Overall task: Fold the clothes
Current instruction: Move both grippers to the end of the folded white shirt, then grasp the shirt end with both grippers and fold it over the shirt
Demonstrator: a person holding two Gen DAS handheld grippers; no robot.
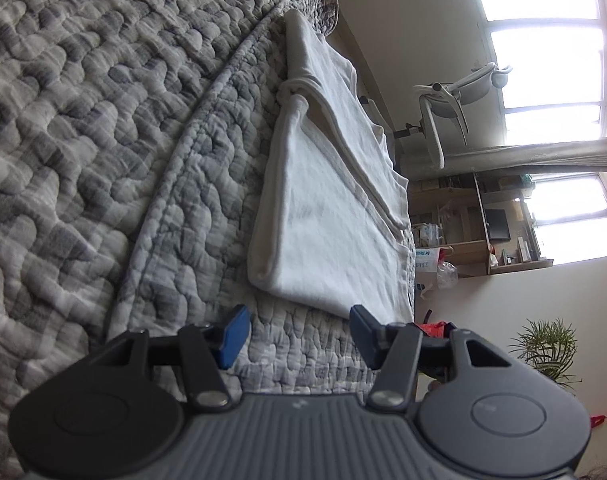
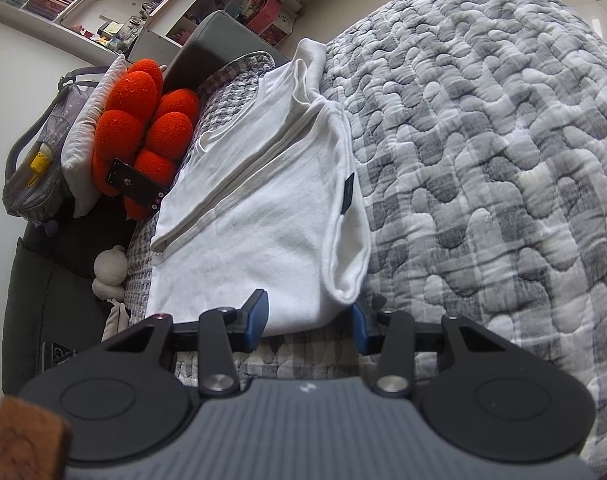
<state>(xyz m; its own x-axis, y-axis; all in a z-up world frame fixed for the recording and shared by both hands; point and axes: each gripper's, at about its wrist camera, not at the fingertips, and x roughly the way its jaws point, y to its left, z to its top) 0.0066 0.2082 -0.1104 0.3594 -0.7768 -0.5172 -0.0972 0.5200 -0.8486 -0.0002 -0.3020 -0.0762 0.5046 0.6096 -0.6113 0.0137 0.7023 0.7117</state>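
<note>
Both tongs, left tongs (image 1: pixel 299 334) and right tongs (image 2: pixel 309 320), gape spread at lower frame beside the folded white shirt (image 1: pixel 335 216) on the quilt (image 1: pixel 83 140).

Left wrist: low, close, faces window | Right wrist: low, close, faces bookshelf | Shared: white garment (image 1: pixel 335 200) (image 2: pixel 263 208), quilt (image 1: pixel 103 140) (image 2: pixel 483 140)
</note>
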